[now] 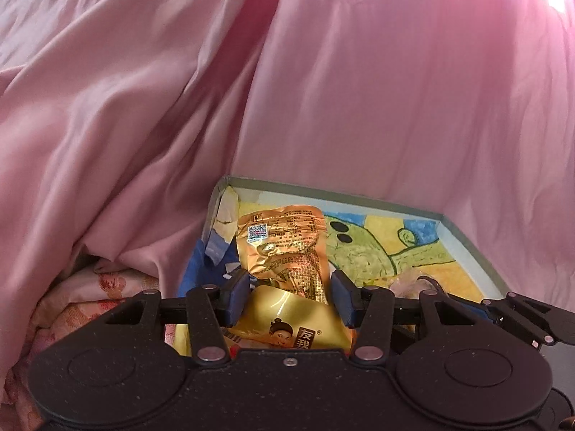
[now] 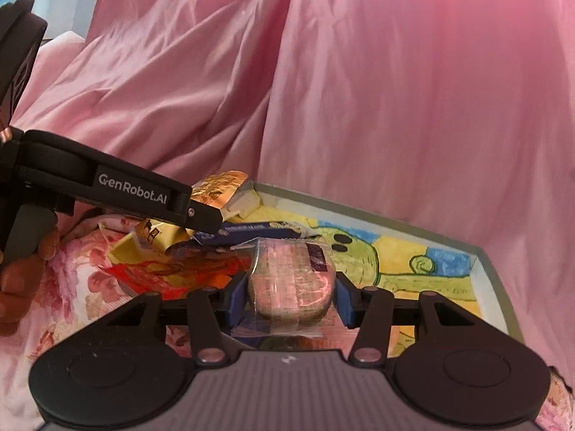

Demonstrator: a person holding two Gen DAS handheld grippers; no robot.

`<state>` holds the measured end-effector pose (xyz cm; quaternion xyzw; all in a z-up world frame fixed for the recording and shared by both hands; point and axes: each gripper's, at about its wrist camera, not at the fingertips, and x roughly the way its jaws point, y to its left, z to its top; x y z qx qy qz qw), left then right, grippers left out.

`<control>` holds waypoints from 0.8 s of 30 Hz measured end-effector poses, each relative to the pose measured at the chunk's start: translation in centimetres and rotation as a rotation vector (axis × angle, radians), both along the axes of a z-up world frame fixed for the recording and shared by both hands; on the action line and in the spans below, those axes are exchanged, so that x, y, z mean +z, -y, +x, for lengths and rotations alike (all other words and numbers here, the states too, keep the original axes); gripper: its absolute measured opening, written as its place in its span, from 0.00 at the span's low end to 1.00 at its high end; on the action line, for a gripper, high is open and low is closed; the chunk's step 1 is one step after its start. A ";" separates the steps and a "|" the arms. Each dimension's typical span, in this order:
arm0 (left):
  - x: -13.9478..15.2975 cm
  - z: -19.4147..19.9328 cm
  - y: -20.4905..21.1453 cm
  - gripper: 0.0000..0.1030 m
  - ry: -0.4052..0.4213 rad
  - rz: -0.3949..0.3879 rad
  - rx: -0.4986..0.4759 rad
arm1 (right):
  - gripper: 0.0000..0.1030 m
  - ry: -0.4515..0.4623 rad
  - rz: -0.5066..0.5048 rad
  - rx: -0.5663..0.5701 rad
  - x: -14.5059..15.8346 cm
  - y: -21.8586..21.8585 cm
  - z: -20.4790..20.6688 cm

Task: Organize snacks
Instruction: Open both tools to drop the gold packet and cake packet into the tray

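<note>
My left gripper point(image 1: 291, 298) is shut on a gold foil snack packet point(image 1: 284, 248) that stands up between its blue pads point(image 1: 237, 298), over the near left part of a shallow box. The box has a grey rim point(image 1: 359, 197) and a child's drawing of a green creature on its floor. In the right wrist view the left gripper point(image 2: 212, 215) comes in from the left, with the gold packet point(image 2: 219, 186) sticking up at its tip. My right gripper point(image 2: 287, 301) is shut on a clear-wrapped pink snack point(image 2: 287, 276), held just before the box rim point(image 2: 395, 215).
A blue pack point(image 2: 251, 231), a red and orange pack point(image 2: 187, 269) and a yellow pack point(image 2: 154, 237) lie piled by the box's left end. Pink sheet point(image 2: 359, 89) rises behind everything. Floral bedding point(image 2: 72, 287) lies at the left. A person's hand point(image 2: 21, 269) grips the left tool.
</note>
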<state>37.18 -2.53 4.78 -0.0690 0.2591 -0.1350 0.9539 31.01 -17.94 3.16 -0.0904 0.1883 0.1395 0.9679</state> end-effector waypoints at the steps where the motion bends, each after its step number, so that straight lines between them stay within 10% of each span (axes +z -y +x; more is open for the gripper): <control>1: -0.1 0.0 0.0 0.51 -0.005 0.001 0.002 | 0.54 -0.006 0.003 -0.002 0.0 0.0 0.1; 19: 3.8 -5.1 -1.4 0.99 0.112 -0.032 0.092 | 0.90 0.148 -0.008 -0.021 2.5 0.7 -4.4; 24: 5.0 -8.7 -2.2 0.99 0.183 -0.022 0.124 | 0.99 0.211 0.034 -0.051 4.1 1.8 -7.5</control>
